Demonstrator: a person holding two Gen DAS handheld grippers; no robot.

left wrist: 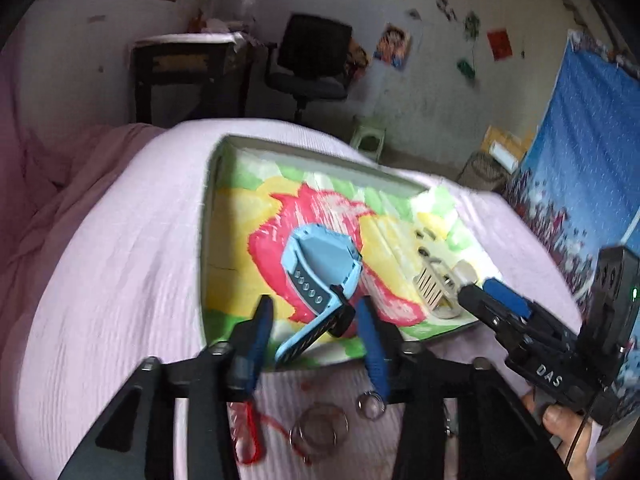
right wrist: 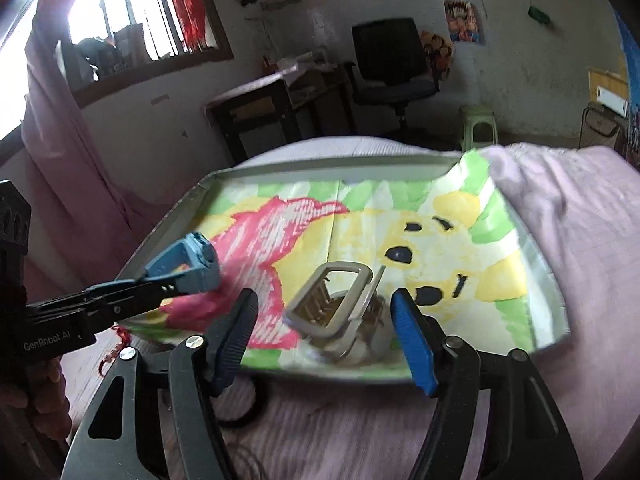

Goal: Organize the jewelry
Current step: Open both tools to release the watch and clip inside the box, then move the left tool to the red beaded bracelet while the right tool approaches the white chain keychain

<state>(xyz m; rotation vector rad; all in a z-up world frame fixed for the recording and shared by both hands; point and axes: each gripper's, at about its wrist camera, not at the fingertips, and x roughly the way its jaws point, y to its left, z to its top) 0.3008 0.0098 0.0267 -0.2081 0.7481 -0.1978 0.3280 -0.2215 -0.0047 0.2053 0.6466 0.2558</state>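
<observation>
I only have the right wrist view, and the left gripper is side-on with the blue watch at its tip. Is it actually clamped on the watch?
Observer: No. In the left wrist view the left gripper is open, with its fingers on either side of the blue watch strap.
Operator: Is the watch fully inside the tray?
Observer: Not quite. Its body lies on the tray lining, but the strap end hangs over the near rim.
Operator: Is anything left outside the tray?
Observer: Yes. A large ring and a small ring lie on the pink cloth just short of that rim, beside a red string.
</observation>
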